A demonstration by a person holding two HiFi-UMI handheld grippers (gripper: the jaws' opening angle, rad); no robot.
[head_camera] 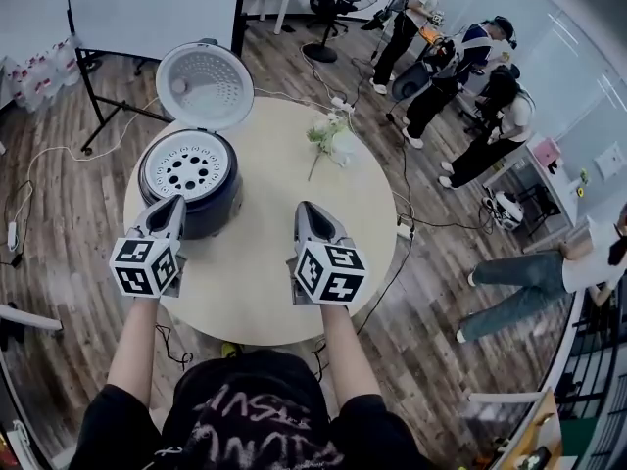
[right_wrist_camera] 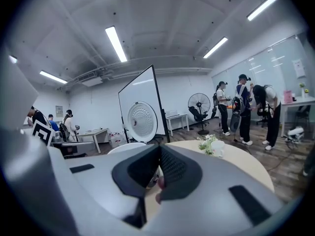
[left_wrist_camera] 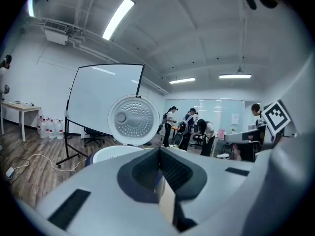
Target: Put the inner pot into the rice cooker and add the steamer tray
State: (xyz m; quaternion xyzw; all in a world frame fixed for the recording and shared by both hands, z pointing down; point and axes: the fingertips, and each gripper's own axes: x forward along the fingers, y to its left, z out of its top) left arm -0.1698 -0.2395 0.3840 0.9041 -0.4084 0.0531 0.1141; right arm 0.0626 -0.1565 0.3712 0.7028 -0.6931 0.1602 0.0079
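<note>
Over the desk, left tool and right tool, pressed together empty, could bump the tray askew if swung.

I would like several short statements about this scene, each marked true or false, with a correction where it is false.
1. The lid of the rice cooker stands open. True.
2. The steamer tray lies on the table beside the cooker. False: it sits in the top of the rice cooker.
3. The left gripper holds the steamer tray. False: its jaws are together and empty, apart from the cooker.
4. The right gripper has its jaws together with nothing between them. True.
5. Flowers are on the round table. True.
</note>
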